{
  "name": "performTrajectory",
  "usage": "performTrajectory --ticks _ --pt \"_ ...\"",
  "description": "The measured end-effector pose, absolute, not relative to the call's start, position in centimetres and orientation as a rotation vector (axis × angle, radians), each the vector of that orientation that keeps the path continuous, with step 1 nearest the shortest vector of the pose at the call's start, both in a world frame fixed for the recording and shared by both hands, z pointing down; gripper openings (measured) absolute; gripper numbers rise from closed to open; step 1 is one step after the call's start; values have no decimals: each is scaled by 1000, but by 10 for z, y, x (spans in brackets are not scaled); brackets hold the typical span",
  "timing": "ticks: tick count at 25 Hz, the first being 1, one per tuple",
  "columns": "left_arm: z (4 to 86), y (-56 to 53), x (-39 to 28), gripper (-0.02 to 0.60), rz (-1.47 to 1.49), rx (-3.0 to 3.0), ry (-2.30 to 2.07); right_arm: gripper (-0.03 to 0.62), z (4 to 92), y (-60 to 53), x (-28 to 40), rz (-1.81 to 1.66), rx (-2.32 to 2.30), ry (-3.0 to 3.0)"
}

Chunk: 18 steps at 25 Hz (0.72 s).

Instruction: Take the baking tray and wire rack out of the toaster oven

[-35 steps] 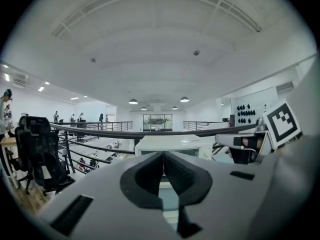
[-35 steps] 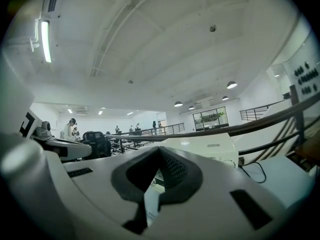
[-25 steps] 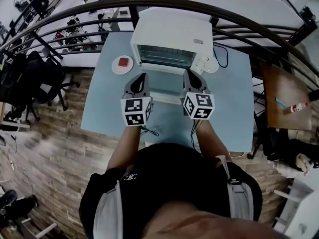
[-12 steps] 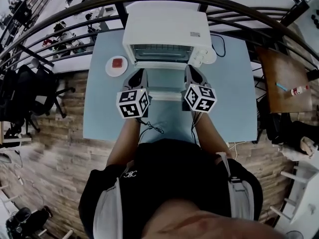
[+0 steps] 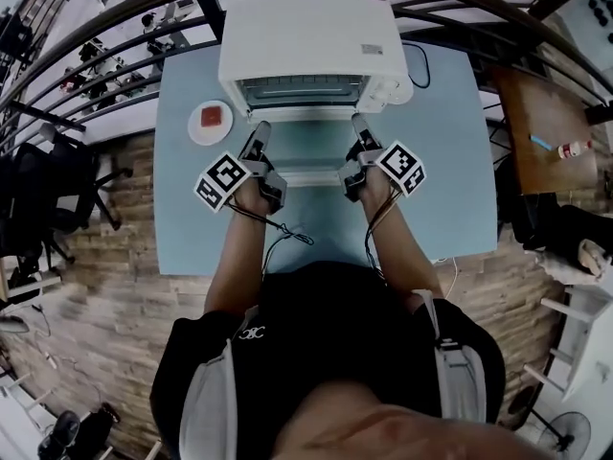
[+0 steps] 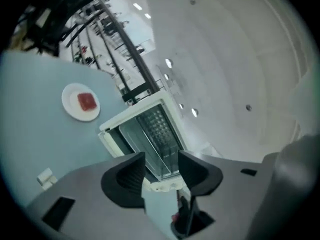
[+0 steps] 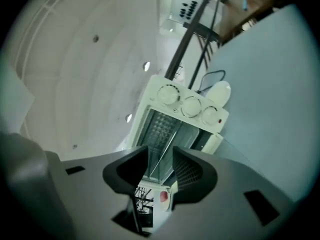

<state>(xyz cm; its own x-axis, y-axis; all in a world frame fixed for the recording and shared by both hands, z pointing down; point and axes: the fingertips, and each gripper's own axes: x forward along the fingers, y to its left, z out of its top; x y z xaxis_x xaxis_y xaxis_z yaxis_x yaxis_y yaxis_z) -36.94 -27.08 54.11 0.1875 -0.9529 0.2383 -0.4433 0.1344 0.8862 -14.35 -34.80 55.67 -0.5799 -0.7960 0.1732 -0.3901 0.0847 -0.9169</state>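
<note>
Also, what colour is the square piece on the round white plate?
The square piece is red; left gripper view shows it best.

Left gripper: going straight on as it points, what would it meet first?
Likely the lowered door of the toaster oven, ahead between the empty jaws, just opening, of the left gripper; depth unclear.

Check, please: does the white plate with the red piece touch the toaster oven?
Apart. The head view shows a strip of blue table between the plate and the toaster oven; the left gripper view shows the same gap.
</note>
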Motion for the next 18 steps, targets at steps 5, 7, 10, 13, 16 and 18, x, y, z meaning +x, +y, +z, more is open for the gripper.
performTrajectory --ticks 5,7,10,13,16,18 --pt "586 -293 -377 198 -817 1224 -1236 141 598 -364 -144 -1664 -1185 1761" --pt "599 -302 -384 198 -844 1178 -1231 141 612 -370 -149 -1710 -1195 1689" --pt "615 -314 -394 198 -867 1118 -1242 146 631 -379 -152 -1757 -1223 1582" --pt "626 -329 -404 198 -881 1092 -1261 155 644 -393 -158 -1764 -1246 1529" --pt "639 -344 -413 198 -900 1060 -1277 164 655 -408 -165 -1773 -1271 1514" --pt "653 -351 -418 198 -910 1014 -1279 169 660 -416 -169 -1778 -1286 1499"
